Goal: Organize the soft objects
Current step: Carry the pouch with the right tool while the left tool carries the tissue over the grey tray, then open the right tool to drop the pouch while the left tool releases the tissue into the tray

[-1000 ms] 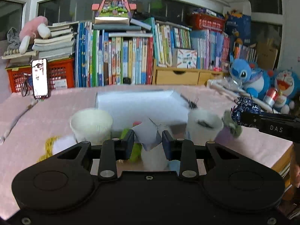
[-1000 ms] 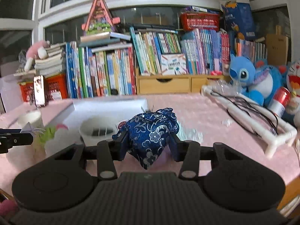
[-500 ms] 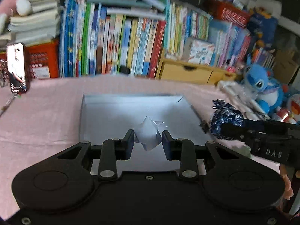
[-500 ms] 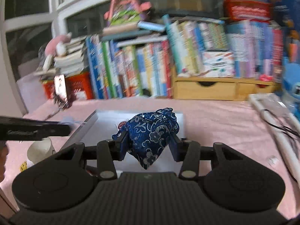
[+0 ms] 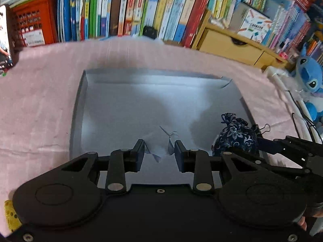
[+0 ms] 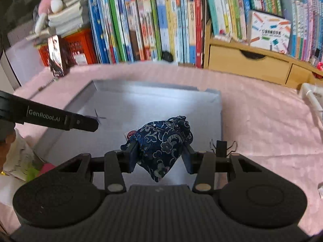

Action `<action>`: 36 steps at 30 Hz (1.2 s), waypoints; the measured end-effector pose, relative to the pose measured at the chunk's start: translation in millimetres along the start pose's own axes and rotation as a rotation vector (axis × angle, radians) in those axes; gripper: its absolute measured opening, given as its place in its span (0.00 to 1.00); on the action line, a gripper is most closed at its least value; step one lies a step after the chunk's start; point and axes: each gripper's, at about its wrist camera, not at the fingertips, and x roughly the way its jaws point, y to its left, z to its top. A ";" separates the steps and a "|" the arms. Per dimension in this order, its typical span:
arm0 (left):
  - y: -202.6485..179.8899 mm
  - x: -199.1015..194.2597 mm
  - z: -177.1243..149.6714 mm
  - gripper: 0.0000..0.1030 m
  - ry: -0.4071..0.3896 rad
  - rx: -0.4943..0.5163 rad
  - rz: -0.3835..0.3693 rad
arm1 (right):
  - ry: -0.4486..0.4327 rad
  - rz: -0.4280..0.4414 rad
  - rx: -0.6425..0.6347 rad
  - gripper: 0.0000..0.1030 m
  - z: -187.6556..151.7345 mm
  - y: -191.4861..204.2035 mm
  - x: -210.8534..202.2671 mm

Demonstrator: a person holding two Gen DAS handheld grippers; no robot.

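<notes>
Left wrist view: left gripper point(image 5: 159, 154) is clamped on a small pale gauzy pouch point(image 5: 158, 147), whitish and semi-transparent, with thin thread ends sticking up from its top; pouch hangs between the pads over the near part of the grey tray point(image 5: 80, 109), can't tell if it touches the floor of the tray. Tray is shallow, rectangular, bare inside, sits on the pink tablecloth point(image 5: 40, 104). Right gripper point(image 5: 242, 141) comes in from the right edge, gripping a dark blue brocade pouch point(image 5: 236, 135) with a silver floral pattern, over the tray's near right corner. A black binder clip point(image 5: 264, 129) lies just beside that corner. Behind the table: row of upright books point(image 5: 131, 8), red crate point(image 5: 34, 26) at left, wooden drawer unit point(image 5: 228, 44), blue plush toy point(image 5: 310, 74) far right. Right wrist view: right gripper point(image 6: 160, 155) is clenched on the blue brocade pouch point(image 6: 163, 141), pads pressing both its sides, pointed bottom hanging free below them, drawstring top bunched above, a bit of white and red label showing at its left. It's held over the near side of the grey tray point(image 6: 219, 117). Left gripper point(image 6: 94, 124) reaches in from the left over the tray's left side, seen side-on, thin threads of the pale gauzy pouch point(image 6: 99, 118) just visible at its tip. Binder clip point(image 6: 221, 146) sits on the tablecloth point(image 6: 262, 121) just right of the right finger
</notes>
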 end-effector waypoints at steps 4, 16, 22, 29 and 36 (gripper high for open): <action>2.2 13.9 -3.7 0.29 0.047 -0.012 -0.002 | 0.061 0.001 0.006 0.48 3.1 -1.6 15.2; -2.8 10.4 -0.6 0.42 0.047 -0.005 -0.005 | 0.133 -0.022 0.003 0.67 5.2 -4.1 23.2; -10.8 -18.7 -5.1 0.59 -0.019 0.047 0.005 | 0.078 -0.024 0.003 0.74 10.3 -2.5 2.0; -20.5 -67.6 -22.7 0.73 -0.135 0.123 0.013 | -0.033 -0.043 -0.016 0.81 10.7 9.2 -42.3; -19.0 -122.7 -63.2 0.84 -0.278 0.176 0.002 | -0.210 -0.074 -0.061 0.86 -8.4 33.2 -98.7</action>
